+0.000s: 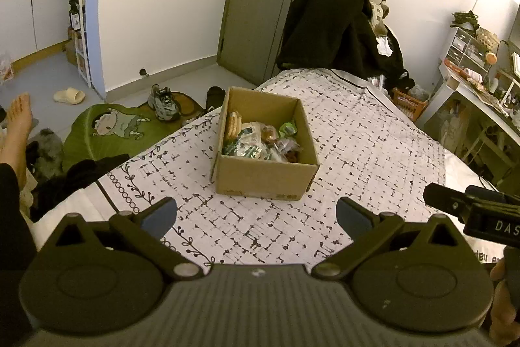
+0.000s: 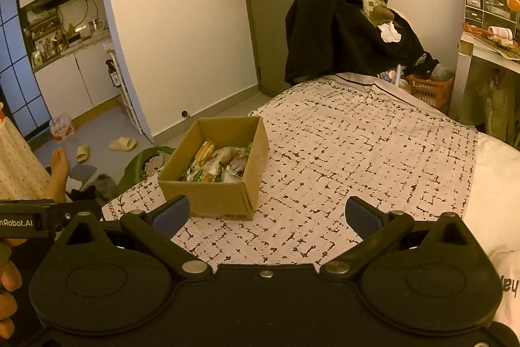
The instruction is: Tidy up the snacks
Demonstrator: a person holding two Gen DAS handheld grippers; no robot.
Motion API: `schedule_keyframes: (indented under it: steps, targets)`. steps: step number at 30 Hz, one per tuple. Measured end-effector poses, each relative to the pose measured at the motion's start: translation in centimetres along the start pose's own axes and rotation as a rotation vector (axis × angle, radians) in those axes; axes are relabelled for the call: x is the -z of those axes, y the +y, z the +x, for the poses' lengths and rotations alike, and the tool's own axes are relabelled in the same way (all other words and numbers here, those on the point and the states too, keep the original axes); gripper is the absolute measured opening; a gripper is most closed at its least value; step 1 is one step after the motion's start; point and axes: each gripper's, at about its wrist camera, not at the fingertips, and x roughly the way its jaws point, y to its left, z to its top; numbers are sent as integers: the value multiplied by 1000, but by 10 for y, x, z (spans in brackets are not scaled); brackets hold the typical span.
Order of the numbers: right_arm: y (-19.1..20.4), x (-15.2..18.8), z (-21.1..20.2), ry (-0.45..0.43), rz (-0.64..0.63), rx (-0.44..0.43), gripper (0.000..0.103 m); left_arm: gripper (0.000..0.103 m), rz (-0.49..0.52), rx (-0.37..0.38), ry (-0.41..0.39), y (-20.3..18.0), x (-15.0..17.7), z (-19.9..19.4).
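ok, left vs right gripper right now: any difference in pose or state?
Barely any. The left gripper faces the cardboard box almost straight ahead; the right gripper has the box off to its left, with bare patterned bedspread between its fingers. Shared: both open, empty, short of the box, blue pads apart.

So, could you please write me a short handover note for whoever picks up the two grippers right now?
Left gripper: open, empty, held above the bed short of the box.
Right gripper: open, empty, also short of the box, which sits ahead and to its left.
Cardboard box: stands open on the patterned bedspread, with the snack packets lying loose and mixed inside.
Done: all visible snacks are in the box; none lie on the bedspread.
Left: whether more sorting is wanted cannot be told; if so, start with the biscuit stack at the box's far left.
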Motion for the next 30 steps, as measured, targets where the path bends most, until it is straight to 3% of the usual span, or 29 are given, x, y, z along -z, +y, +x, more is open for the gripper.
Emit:
schedule_keyframes:
  steps: [30]
  targets:
    - [-4, -1, -3, 8, 27, -5, 103, 103, 6, -1, -3, -10, 2, 0]
